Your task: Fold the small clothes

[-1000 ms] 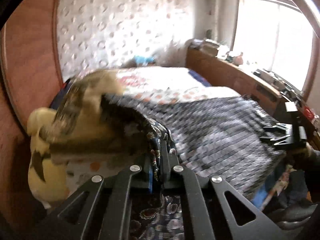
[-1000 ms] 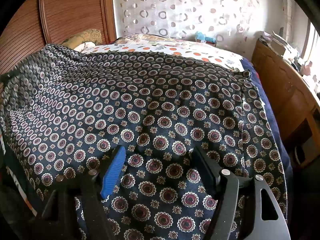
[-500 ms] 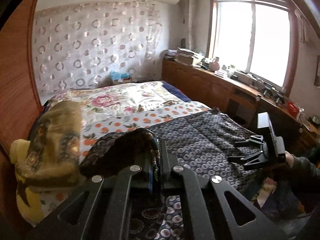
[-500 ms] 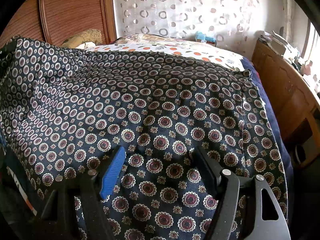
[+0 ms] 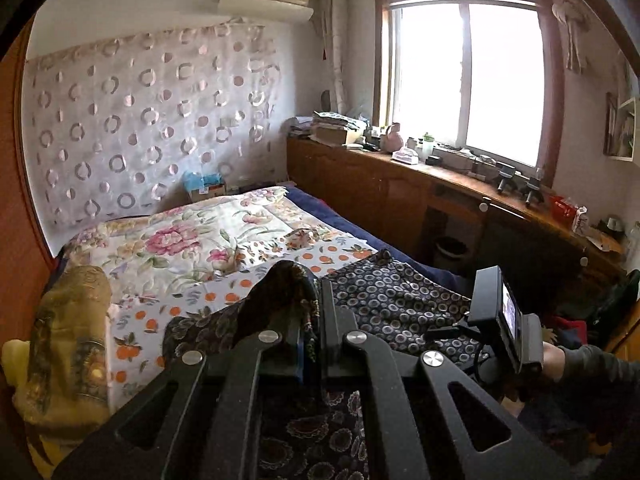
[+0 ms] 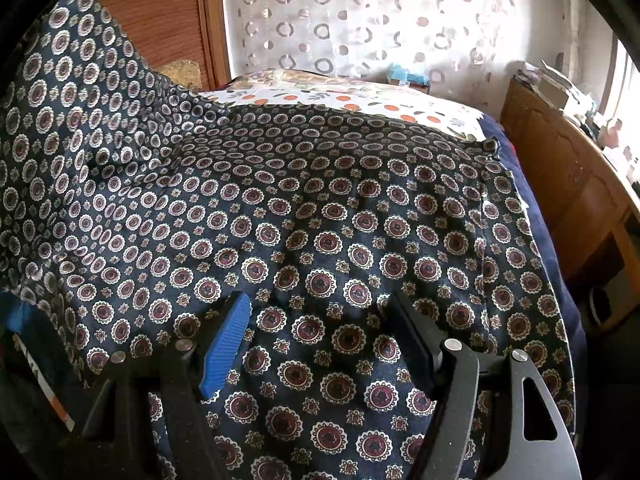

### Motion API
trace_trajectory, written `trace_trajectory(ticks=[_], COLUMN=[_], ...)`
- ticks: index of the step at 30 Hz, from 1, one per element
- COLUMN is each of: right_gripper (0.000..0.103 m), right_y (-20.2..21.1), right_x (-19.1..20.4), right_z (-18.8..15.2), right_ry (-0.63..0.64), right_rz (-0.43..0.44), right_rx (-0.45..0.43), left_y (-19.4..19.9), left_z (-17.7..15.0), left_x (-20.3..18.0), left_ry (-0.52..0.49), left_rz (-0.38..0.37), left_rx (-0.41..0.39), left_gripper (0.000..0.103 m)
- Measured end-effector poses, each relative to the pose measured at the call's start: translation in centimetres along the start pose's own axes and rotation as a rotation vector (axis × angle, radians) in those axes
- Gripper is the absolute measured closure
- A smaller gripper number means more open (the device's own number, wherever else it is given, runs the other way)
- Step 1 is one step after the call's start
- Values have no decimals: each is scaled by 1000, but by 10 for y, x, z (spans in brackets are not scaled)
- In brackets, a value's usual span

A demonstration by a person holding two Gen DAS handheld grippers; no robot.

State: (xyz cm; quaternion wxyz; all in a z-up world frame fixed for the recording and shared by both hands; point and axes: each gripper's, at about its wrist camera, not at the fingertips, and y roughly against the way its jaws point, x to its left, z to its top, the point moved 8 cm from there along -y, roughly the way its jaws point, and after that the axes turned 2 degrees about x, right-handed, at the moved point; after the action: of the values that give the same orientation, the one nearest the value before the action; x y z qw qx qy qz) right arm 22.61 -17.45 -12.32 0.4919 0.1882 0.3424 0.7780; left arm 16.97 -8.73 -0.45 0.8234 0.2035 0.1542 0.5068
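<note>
A dark navy garment [image 6: 340, 208] with a maroon and white medallion print lies spread over the bed. My left gripper [image 5: 318, 300] is shut on its left edge [image 5: 288, 284] and holds that edge lifted, so the cloth rises at the left of the right wrist view [image 6: 68, 92]. My right gripper [image 6: 320, 312] is open and empty, its fingers resting low over the near part of the garment. The right gripper also shows in the left wrist view [image 5: 496, 320].
The bed has a floral and orange-dotted sheet [image 5: 224, 248]. A gold patterned pillow [image 5: 68, 340] lies at the left by a wooden headboard [image 6: 160, 20]. A long wooden cabinet [image 5: 440, 208] with clutter runs along the right under the window.
My left gripper has lifted the garment's left edge higher and swung right. The cloth now stands tall at the left of the right wrist view. The right gripper has stayed put.
</note>
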Motion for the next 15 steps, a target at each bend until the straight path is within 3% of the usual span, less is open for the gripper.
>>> trace_trajectory(ticks=[5, 8, 12, 15], right_gripper=[30, 30, 30, 30], right_y=[0, 1, 1, 2], right_x=[-2, -3, -6, -9], right_z=[1, 0, 0, 0], right_ry=[5, 3, 0, -15], right_rz=[-1, 3, 7, 17], right_rx=[1, 0, -1, -8], left_y=[-15, -24, -16, -5], left_z=[-13, -22, -26, -29], left_x=[-13, -23, -32, -28], left_ry=[18, 7, -20, -14], left_rz=[-53, -73, -65, -57], left_rx=[47, 93, 76, 65], left_gripper=[98, 89, 58, 50])
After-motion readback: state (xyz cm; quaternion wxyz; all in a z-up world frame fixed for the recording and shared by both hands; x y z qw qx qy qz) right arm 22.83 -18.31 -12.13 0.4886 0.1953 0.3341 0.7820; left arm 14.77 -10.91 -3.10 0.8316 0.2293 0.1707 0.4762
